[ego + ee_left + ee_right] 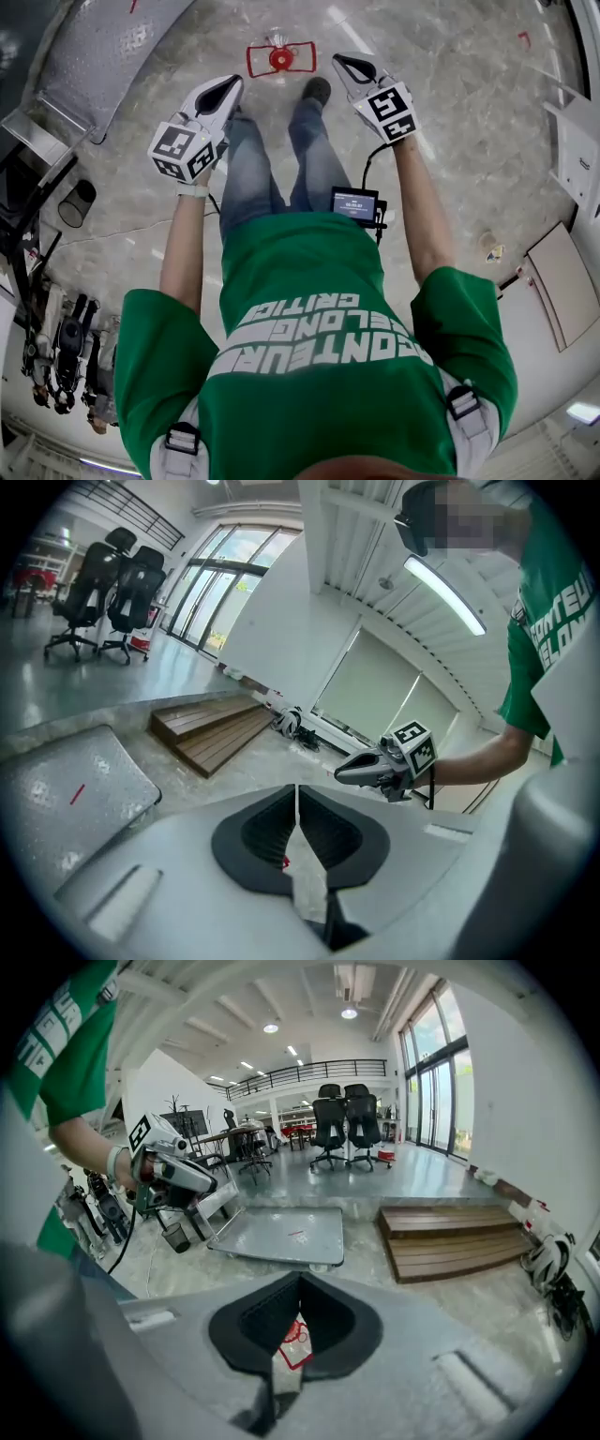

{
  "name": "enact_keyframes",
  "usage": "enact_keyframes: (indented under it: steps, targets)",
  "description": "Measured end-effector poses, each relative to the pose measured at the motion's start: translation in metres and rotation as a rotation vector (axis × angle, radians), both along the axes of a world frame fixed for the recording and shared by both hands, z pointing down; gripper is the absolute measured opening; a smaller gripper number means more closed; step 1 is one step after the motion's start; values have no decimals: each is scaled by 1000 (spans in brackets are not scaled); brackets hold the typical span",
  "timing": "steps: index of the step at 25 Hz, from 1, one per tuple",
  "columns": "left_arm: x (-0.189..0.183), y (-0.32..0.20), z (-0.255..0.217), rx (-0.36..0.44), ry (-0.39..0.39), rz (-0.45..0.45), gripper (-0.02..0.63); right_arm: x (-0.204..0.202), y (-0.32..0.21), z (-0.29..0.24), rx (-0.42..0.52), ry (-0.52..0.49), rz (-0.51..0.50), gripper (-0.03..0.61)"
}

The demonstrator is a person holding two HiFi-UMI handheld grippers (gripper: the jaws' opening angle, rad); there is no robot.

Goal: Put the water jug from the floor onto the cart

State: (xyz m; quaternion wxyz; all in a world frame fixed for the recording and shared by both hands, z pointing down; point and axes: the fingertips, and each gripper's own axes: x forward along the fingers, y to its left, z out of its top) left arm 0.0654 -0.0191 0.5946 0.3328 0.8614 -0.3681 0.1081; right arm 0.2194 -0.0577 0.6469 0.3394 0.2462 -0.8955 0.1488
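In the head view, a red-capped jug (280,58) stands on the floor inside a red taped square, ahead of the person's feet. It shows as a red and white patch (295,1340) through the right jaws. The cart, a flat grey platform (112,47), lies at the upper left, and its deck (281,1232) is bare. My left gripper (230,86) and right gripper (345,64) are held in the air either side of the legs, short of the jug. Both are shut with nothing between the jaws; the closed jaws show as left gripper (297,827) and right gripper (300,1321).
Low wooden steps (450,1237) lie right of the cart. Office chairs (342,1115) stand behind it. A dark bin (77,202) and a metal frame sit at the left, white cabinets (577,150) at the right. A small screen (354,203) hangs at the person's waist.
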Motion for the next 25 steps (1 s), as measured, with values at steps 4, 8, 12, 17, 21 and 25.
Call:
enact_keyframes:
  steps: [4, 8, 12, 17, 21, 25]
  targets:
    - [3, 3, 57, -61, -12, 25, 32, 1, -3, 62, -56, 14, 45, -6]
    - [1, 6, 111, -102, -40, 59, 66, -6, -3, 111, -95, 8, 106, -6]
    - [4, 5, 161, -147, -60, 69, 98, -6, -3, 155, -129, 9, 158, -6]
    - [11, 5, 207, -188, -73, 62, 124, 1, 6, 199, -176, 31, 194, 63]
    - [15, 2, 246, -219, -91, 46, 135, 11, 11, 237, -208, 64, 221, 112]
    - [11, 2, 280, -264, -115, 21, 169, 16, 14, 263, -233, 102, 243, 142]
